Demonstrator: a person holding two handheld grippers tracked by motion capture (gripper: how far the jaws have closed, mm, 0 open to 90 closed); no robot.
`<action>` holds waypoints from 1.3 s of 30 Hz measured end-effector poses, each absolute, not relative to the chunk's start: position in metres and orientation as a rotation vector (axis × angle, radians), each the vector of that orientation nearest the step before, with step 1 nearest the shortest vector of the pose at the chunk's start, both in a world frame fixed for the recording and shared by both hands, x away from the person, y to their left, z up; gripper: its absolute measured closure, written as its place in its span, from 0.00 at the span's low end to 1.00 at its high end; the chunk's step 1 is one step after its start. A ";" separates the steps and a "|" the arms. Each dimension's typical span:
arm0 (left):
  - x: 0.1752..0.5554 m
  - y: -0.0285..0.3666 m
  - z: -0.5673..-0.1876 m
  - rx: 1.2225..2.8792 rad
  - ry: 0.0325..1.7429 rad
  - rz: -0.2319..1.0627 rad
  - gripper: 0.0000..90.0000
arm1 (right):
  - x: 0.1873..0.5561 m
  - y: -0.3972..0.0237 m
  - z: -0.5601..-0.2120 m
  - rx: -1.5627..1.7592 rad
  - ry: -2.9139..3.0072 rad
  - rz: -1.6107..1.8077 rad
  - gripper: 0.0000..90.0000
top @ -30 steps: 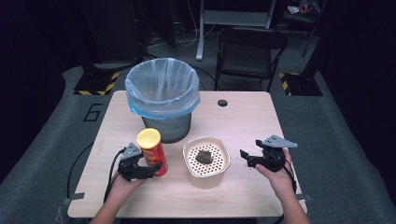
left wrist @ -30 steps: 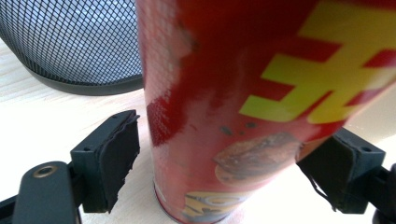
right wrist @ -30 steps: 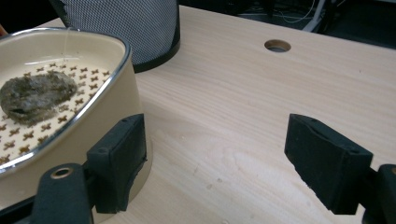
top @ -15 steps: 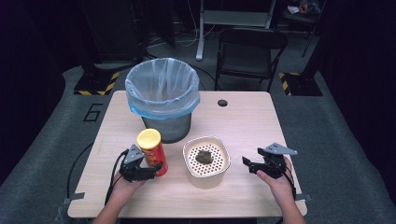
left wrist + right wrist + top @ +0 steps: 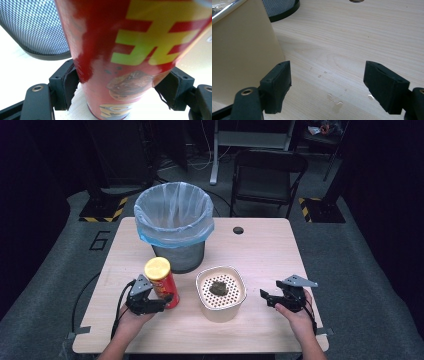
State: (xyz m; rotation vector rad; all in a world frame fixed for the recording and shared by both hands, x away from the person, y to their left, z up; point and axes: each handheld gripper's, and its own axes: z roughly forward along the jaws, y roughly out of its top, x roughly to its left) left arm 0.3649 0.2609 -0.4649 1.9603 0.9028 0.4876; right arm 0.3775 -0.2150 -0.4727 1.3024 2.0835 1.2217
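Room: dark all around, with a grey floor (image 5: pixel 350 270), one black chair (image 5: pixel 267 175) behind the desk and yellow and black stripes on the floor at both sides.
Desk: one light wood desk (image 5: pixel 265 245) with one small round hole (image 5: pixel 238 230) near its far edge. A few small wet spots lie on the wood in the right gripper view.
Bins: one black mesh bin (image 5: pixel 175 227) with a blue bag in it, at the back left of the desk.
Cans: one tall red can (image 5: pixel 162 282) with a yellow lid. It stands upright on the desk, just in front of the bin and left of the tub.
Tubs: one cream tub (image 5: pixel 221 292) with a top full of little holes. One dark lump (image 5: pixel 218 287) sits on that top.
Hand-held grippers: two, one in each hand.
Left hand-held gripper (image 5: pixel 155 304): closed on the red can near its bottom, one pad pressing on each side.
Right hand-held gripper (image 5: pixel 266 298): wide open with nothing between its pads. It sits low over the desk, just to the right of the tub, not touching it.
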 end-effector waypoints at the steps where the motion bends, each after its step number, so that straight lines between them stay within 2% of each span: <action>1: 0.365 0.261 -0.463 1.958 0.899 0.488 0.27 | 0.377 -0.216 -0.473 1.302 2.086 1.220 0.24; 10: 0.363 0.267 -0.426 1.944 0.899 0.458 0.27 | 0.376 -0.219 -0.476 1.315 2.084 1.216 0.24; 21: 0.361 0.267 -0.353 1.972 0.862 0.458 0.27 | 0.375 -0.218 -0.479 1.319 2.093 1.210 0.24; 22: 0.360 0.266 -0.338 1.978 0.854 0.462 0.27 | 0.375 -0.217 -0.480 1.313 2.103 1.199 0.24; 39: 0.377 0.259 -0.246 1.975 0.844 0.438 0.27 | 0.375 -0.216 -0.482 1.317 2.113 1.193 0.24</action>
